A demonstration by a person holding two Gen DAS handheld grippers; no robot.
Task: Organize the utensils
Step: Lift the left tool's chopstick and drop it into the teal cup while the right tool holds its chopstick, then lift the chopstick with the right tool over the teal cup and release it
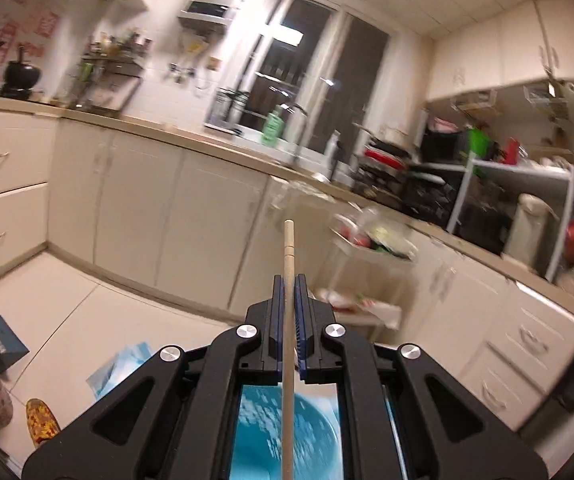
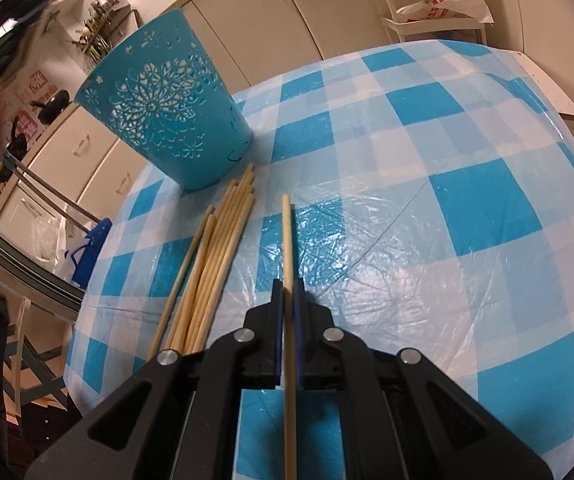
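Left wrist view: each gripper clamps one chopstick, most of the sorting not yet done.
Left gripper point(image 1: 287, 280) has its jaws narrow, pinched on a single chopstick point(image 1: 288, 264) that sticks out toward 12 o'clock; it points roughly level at the kitchen cabinets, above a blue cup rim point(image 1: 311, 420) seen at 6 o'clock under the jaws. Right wrist view: right gripper point(image 2: 287, 286) tilted down at the worktop point(image 2: 467, 200), jaws likewise narrow on one held stick point(image 2: 287, 240). Loose chopsticks point(image 2: 215, 264) lie bundled at 10 o'clock just beside it, tips near the base of the blue cutout holder point(image 2: 159, 112) standing at 11 o'clock. I judge the pile still needs moving into the holder; its inside cannot be seen.
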